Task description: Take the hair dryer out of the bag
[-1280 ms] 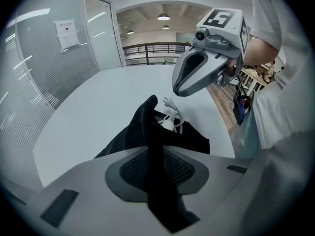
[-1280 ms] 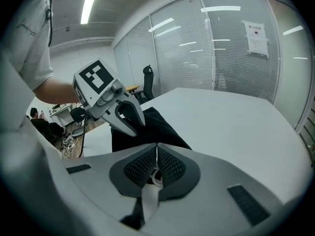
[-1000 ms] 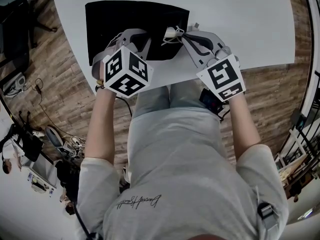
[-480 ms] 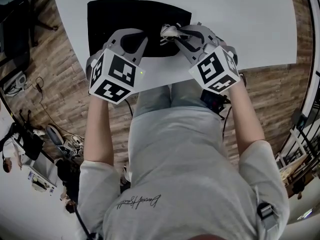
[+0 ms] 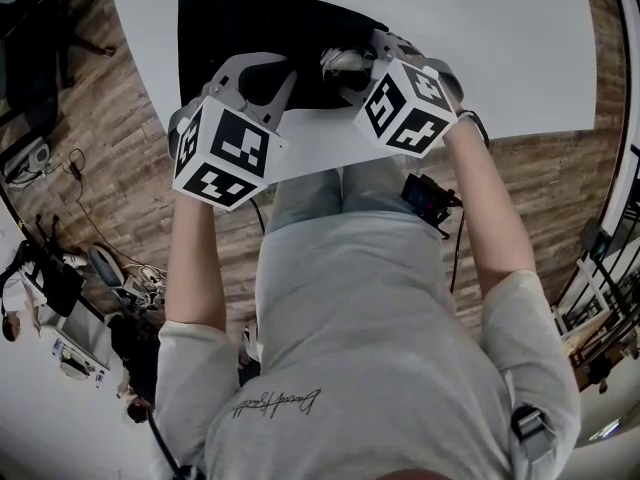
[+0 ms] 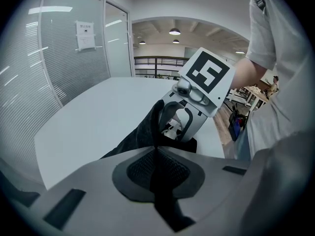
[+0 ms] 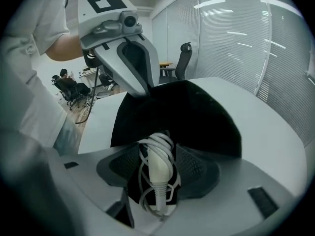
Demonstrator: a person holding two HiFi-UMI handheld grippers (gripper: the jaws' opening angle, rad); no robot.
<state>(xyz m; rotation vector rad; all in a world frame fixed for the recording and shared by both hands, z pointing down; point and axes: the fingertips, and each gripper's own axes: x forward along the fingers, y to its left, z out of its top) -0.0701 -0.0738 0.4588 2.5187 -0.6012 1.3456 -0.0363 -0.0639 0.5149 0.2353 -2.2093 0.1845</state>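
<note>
A black fabric bag (image 5: 250, 23) lies flat on the white table (image 5: 480, 28). My left gripper (image 5: 262, 80) is shut on the bag's near edge, and in the left gripper view the dark cloth (image 6: 142, 132) runs up out of its closed jaws (image 6: 156, 149). At the bag's mouth on the right, the hair dryer's white coiled cord and plug end (image 7: 158, 161) stick out between the pads of my right gripper (image 7: 157, 168). Its jaws are opening, and narrow gaps show on both sides of the cord. The rest of the dryer is hidden inside the bag (image 7: 192, 117).
The table's near edge runs just under both grippers, with wooden floor below it. Bare white tabletop stretches right of and beyond the bag. A glass wall and an office chair (image 7: 184, 58) stand past the table.
My right gripper has rolled and shifted left toward the bag mouth, and its jaws have spread apart around the cord. The left gripper keeps its hold and has drifted slightly left.
</note>
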